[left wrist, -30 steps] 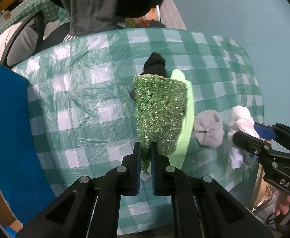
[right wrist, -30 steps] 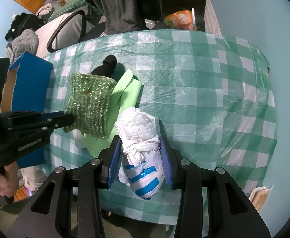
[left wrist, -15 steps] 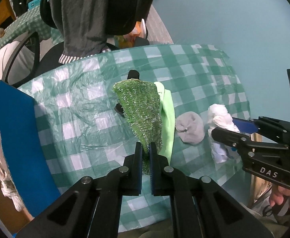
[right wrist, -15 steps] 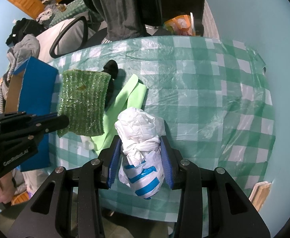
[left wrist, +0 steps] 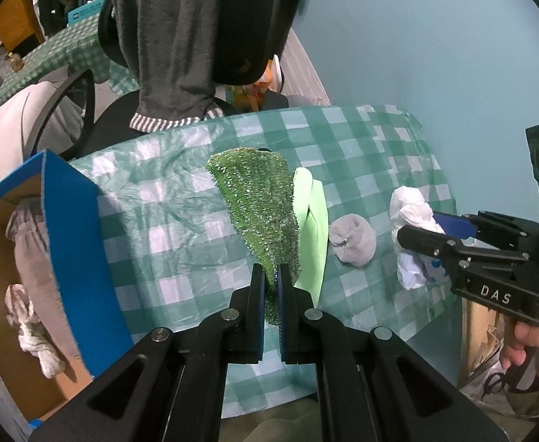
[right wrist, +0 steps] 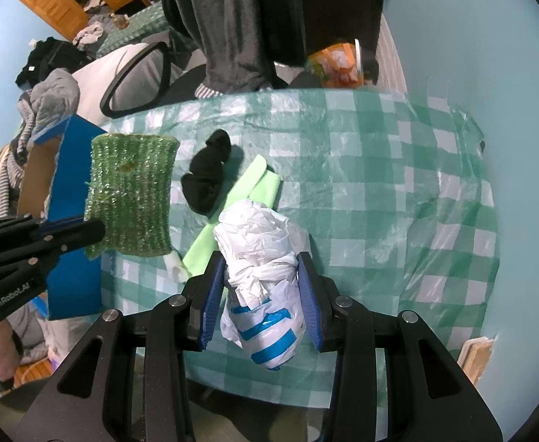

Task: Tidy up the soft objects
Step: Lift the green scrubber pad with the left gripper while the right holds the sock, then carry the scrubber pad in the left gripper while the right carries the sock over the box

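Note:
My left gripper (left wrist: 270, 276) is shut on the lower edge of a sparkly green scrub cloth (left wrist: 260, 213) and holds it up above the checked table (left wrist: 181, 221). The cloth also shows in the right wrist view (right wrist: 131, 195), near the blue box. My right gripper (right wrist: 262, 287) is shut on a knotted white plastic bag with blue stripes (right wrist: 260, 261), held above the table's near edge; it also shows in the left wrist view (left wrist: 411, 235). A light green cloth (left wrist: 312, 228), a grey sock ball (left wrist: 354, 239) and a black sock (right wrist: 208, 175) lie on the table.
An open blue cardboard box (left wrist: 74, 250) with clothes inside stands at the table's left. An office chair draped with a grey garment (left wrist: 181, 44) is behind the table. A light blue wall (left wrist: 435, 55) is on the right.
My left gripper has lifted the green scrub cloth and drawn back to the left, toward the blue box. The black sock is now uncovered. My right gripper still holds the bag, a little higher.

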The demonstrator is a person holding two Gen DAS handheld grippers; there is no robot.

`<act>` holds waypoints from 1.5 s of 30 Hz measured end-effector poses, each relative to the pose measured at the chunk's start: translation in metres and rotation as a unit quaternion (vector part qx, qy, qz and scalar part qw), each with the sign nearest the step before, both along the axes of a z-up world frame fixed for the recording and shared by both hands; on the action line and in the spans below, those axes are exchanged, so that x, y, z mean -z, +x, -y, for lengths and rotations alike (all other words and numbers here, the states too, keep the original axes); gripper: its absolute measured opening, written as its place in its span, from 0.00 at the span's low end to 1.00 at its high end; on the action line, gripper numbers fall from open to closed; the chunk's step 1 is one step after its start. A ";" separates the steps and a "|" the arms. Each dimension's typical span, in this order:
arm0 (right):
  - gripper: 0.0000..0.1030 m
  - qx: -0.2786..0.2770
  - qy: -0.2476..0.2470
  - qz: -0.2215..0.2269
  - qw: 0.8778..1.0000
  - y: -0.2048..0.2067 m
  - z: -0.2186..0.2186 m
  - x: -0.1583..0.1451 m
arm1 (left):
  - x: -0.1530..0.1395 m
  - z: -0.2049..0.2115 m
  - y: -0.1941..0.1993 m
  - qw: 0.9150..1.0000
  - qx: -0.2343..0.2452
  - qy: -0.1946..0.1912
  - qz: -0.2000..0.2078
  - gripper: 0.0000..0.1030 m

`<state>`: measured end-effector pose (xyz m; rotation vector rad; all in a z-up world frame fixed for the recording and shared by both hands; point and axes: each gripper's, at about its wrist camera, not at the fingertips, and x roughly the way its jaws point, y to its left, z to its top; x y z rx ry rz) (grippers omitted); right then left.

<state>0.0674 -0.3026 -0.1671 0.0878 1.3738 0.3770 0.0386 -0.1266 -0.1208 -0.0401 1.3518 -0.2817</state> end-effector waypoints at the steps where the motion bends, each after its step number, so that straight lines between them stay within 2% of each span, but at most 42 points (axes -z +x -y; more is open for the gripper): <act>1: 0.37 -0.001 0.000 0.003 1.000 0.000 -0.001 -0.003 | -0.003 -0.002 -0.001 1.000 -0.001 0.000 0.002 0.05; 24: 0.37 -0.034 0.010 0.046 0.998 0.002 -0.046 -0.050 | -0.039 -0.063 -0.020 0.999 -0.044 0.008 0.031 0.05; 45: 0.37 -0.116 0.032 0.069 0.990 0.003 -0.131 -0.074 | -0.060 -0.136 -0.048 0.991 -0.121 0.007 0.051 0.05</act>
